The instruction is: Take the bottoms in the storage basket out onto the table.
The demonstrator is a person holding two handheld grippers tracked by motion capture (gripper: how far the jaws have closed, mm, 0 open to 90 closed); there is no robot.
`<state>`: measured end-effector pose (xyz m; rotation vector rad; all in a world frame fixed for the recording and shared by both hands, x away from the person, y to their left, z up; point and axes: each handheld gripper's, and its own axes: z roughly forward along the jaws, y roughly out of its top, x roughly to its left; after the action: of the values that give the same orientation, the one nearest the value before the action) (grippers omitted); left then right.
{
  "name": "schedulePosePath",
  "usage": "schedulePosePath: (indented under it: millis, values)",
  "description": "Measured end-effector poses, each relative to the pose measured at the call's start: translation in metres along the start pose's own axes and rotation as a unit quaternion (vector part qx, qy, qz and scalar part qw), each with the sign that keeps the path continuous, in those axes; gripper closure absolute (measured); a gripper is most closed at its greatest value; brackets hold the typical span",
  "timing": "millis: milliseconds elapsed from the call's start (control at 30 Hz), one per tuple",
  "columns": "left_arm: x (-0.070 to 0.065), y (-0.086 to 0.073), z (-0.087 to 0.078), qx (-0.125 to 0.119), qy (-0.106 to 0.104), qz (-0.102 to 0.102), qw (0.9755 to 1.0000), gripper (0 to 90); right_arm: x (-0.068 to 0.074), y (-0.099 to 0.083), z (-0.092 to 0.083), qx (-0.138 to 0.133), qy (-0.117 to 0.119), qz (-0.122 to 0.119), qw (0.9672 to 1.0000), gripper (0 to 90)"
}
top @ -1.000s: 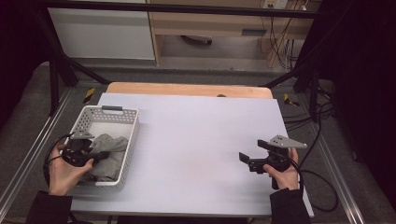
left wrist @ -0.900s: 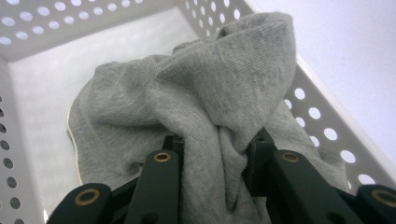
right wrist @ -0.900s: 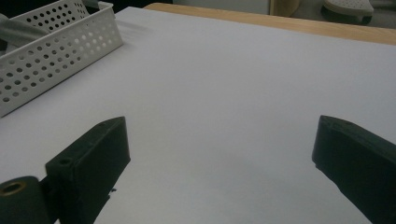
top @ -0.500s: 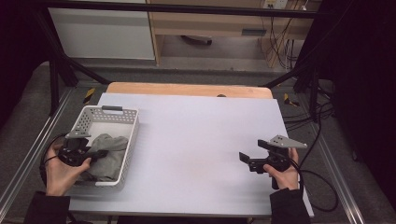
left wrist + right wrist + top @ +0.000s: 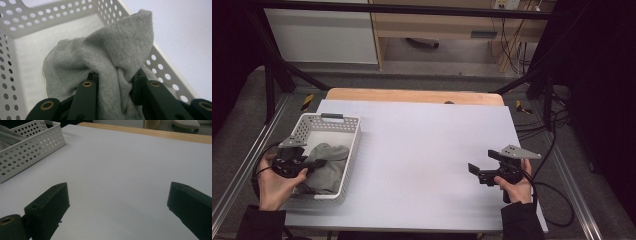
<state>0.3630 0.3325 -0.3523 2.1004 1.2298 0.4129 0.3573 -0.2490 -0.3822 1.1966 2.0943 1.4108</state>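
A white perforated basket stands at the table's left side, with its wall also in the left gripper view. Grey cloth lies bunched inside it. My left gripper is over the basket's near end, shut on a fold of that grey cloth, which rises in a peak between the jaws. My right gripper hovers low over the table's right side, open, with bare table between its jaws.
The white table has a wooden strip along its far edge. The basket stands far off to the left in the right gripper view. Metal frame rails and cables run beside the table on both sides.
My left gripper has shifted slightly left and back over the basket's near end, pulling the grey cloth up with it. The right gripper has stayed in place.
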Motion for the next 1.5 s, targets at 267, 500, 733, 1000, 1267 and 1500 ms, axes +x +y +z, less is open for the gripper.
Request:
schedulePosePath:
  millis: [267,500,733,1000,1267,1500]
  values:
    - [0.000,0.001,-0.005,-0.007,0.001,-0.002,1.0000,72.2,0.000,0.000,0.002,0.003,0.001,-0.002,1.0000,4.3]
    - [0.000,0.002,-0.007,-0.011,0.001,0.001,0.9999,72.2,0.000,0.000,0.001,0.003,0.000,-0.002,1.0000,4.3]
    - [0.000,0.003,-0.011,-0.018,0.001,-0.001,0.9998,72.2,0.000,0.000,0.001,0.003,0.000,0.000,1.0000,4.3]
    - [0.001,0.003,-0.018,-0.029,0.001,-0.004,0.9996,72.3,-0.001,-0.001,0.001,0.003,-0.001,0.000,1.0000,4.3]
    - [0.001,0.003,-0.023,-0.039,0.002,-0.005,0.9992,72.2,-0.001,-0.001,0.002,0.006,-0.003,0.002,1.0000,4.3]
    - [0.001,0.004,-0.028,-0.046,0.001,-0.003,0.9990,72.2,-0.001,-0.001,0.002,0.004,-0.005,0.001,1.0000,4.3]
